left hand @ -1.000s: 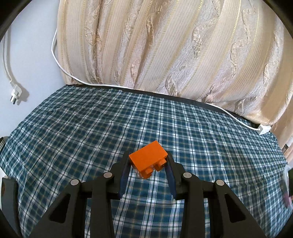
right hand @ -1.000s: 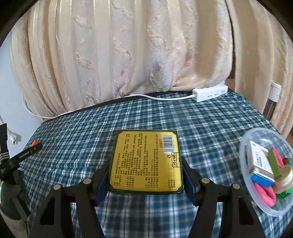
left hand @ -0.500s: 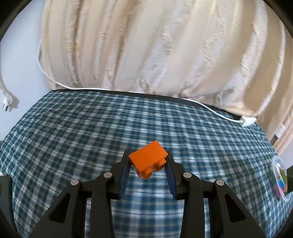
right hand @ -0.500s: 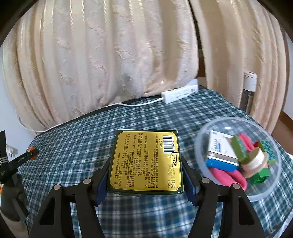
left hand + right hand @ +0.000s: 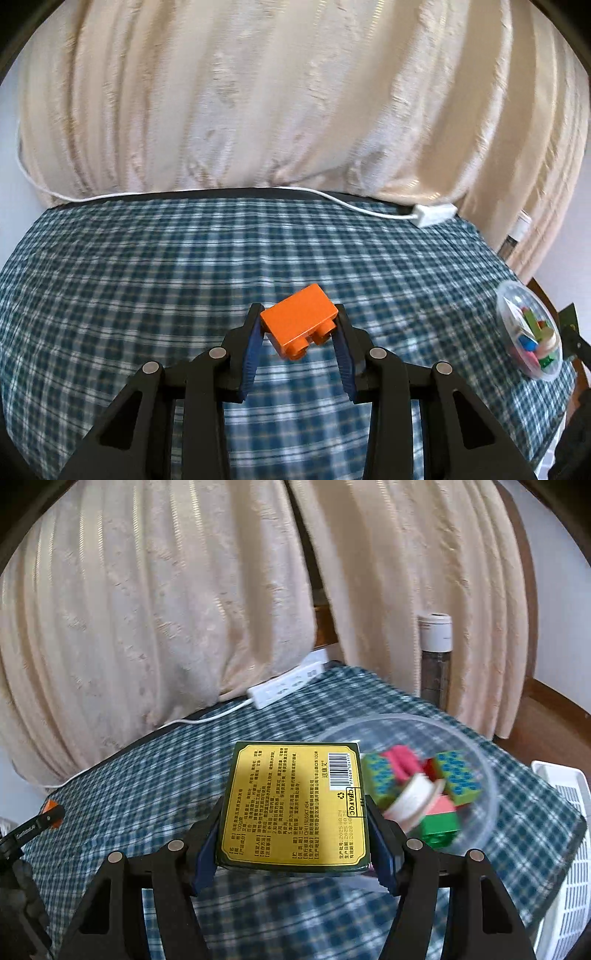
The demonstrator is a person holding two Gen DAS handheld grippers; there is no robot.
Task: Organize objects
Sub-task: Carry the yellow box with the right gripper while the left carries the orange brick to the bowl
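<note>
One blue-and-white checked tablecloth (image 5: pixel 155 266) is backed by cream curtains (image 5: pixel 258 96), with a white power strip (image 5: pixel 286 686) at the far edge. An orange toy brick (image 5: pixel 299 325) is pinched, tilted, by the left gripper (image 5: pixel 298 332) above the cloth. A yellow-labelled box (image 5: pixel 295 805) is clamped by the right gripper (image 5: pixel 293 830) beside a clear plastic bowl (image 5: pixel 476 738) of toys.

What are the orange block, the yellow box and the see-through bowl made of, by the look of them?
Orange block: hard moulded plastic, smooth with a slight sheen; it has round toy-brick studs.
Yellow box: probably printed cardboard; flat faces, sharp edges, a barcode and fine print. Thin tin cannot be ruled out.
Bowl: clear thin plastic, likely; its contents show through the wall.
</note>
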